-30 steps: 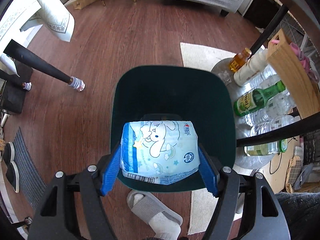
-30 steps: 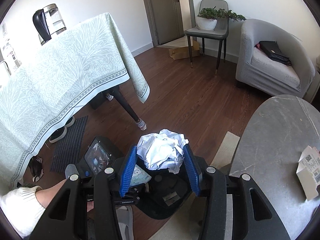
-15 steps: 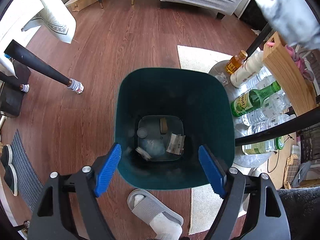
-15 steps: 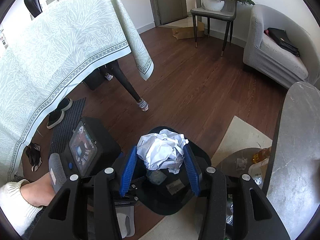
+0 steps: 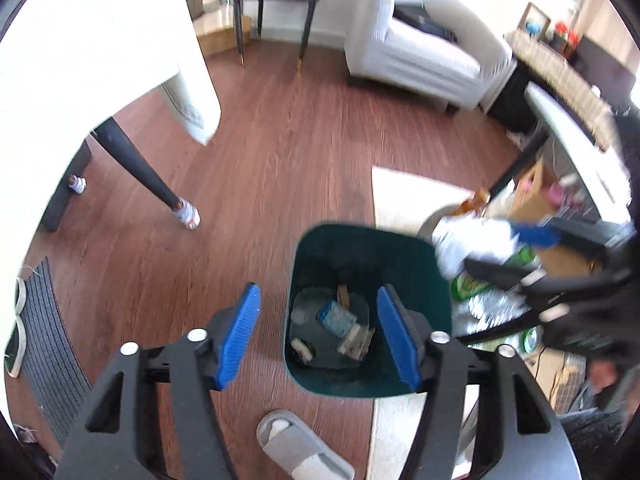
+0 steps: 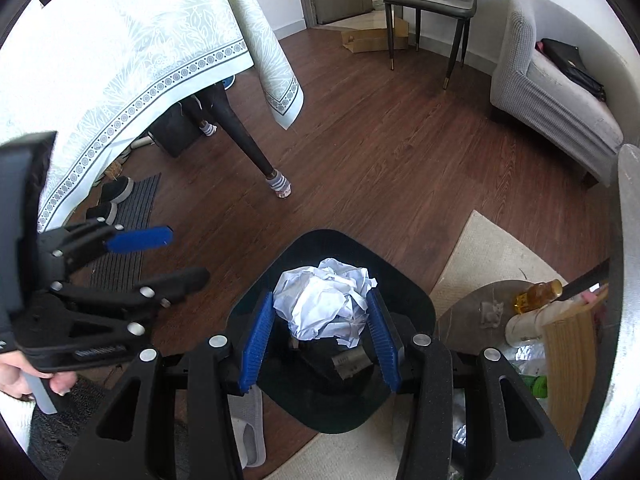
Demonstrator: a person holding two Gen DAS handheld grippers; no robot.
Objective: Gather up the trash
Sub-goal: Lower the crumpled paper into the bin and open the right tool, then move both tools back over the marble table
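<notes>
A: Right wrist view: my right gripper [image 6: 320,332] grips a crumpled paper ball [image 6: 326,306] between its blue pads, directly above the dark green bin [image 6: 416,308].

B: And the left?

A: My left gripper [image 5: 316,336] holds nothing; its jaws, having just been closing, stand partly apart, one pad over the floor, one over the bin [image 5: 332,248]. A blue packet [image 5: 336,316] and scraps lie at the bottom. A grey slipper [image 5: 304,448] sits beside it.

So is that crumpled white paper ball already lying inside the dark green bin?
No, the crumpled white paper ball sits clamped in the right gripper above the dark green bin.
</notes>
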